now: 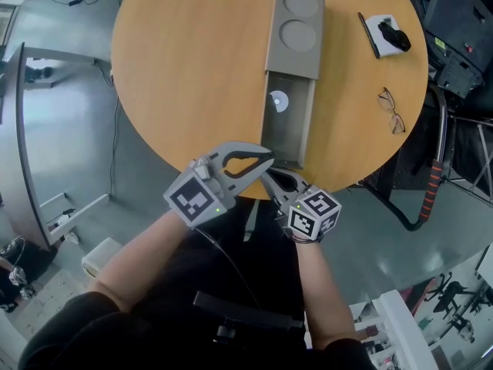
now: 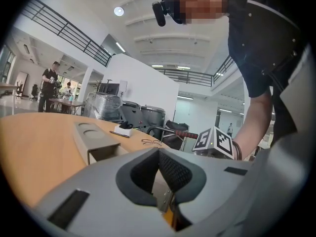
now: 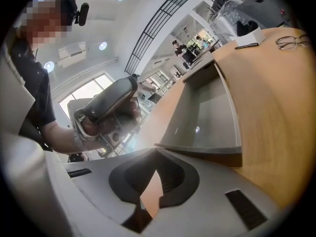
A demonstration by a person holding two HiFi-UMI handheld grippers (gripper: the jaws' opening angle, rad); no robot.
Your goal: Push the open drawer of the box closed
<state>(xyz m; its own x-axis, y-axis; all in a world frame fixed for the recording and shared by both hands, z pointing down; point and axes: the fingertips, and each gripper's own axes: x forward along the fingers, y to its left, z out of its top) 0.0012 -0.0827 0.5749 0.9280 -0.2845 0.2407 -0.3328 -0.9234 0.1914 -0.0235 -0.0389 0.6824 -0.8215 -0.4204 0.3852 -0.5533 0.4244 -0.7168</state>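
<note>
A grey box (image 1: pixel 296 29) with two round recesses on top lies on the round wooden table (image 1: pixel 185 60). Its drawer (image 1: pixel 293 126) is pulled out towards me, with a small white disc (image 1: pixel 278 101) inside. My left gripper (image 1: pixel 267 158) is shut and empty, its tips at the drawer's front wall near the table edge. My right gripper (image 1: pixel 271 177) is shut just below it, also empty. In the right gripper view the drawer (image 3: pixel 207 112) lies straight ahead beyond the shut right gripper (image 3: pixel 150 201). The left gripper view shows the box (image 2: pixel 91 135) beyond the shut left gripper (image 2: pixel 165 204).
Spectacles (image 1: pixel 391 110) lie near the table's right rim. A black pen (image 1: pixel 367 35) and a white block with a black object (image 1: pixel 389 33) sit at the back right. A chair frame with a red-black grip (image 1: pixel 431 183) stands off the table's right side.
</note>
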